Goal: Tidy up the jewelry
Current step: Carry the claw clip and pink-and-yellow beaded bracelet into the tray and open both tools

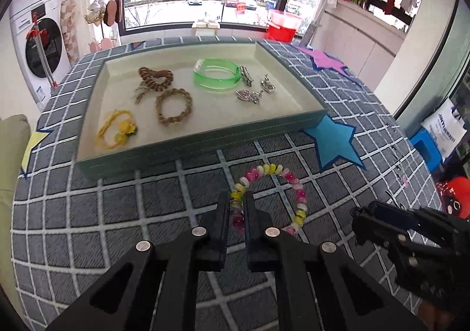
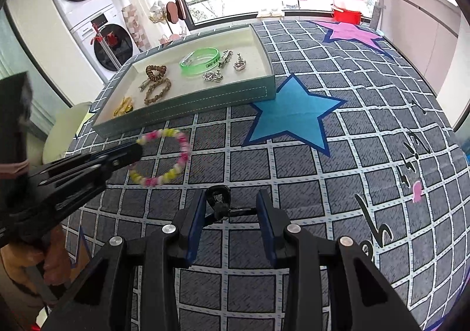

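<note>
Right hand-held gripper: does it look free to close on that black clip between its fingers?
Probably yes. The right hand-held gripper is open, with the black clip already lying between its fingers on the tablecloth. Nothing crowds it; the beaded bracelet is off to the left.

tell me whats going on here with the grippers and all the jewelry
A person with a gripper in each hand is sorting jewelry into a tray. The left gripper is shut on a pink and yellow beaded bracelet in front of the tray. The right gripper is open around a small black clip-like piece on the checked cloth. Already in the tray: a green bangle, brown bracelets, a yellow piece and silver pieces.
</note>
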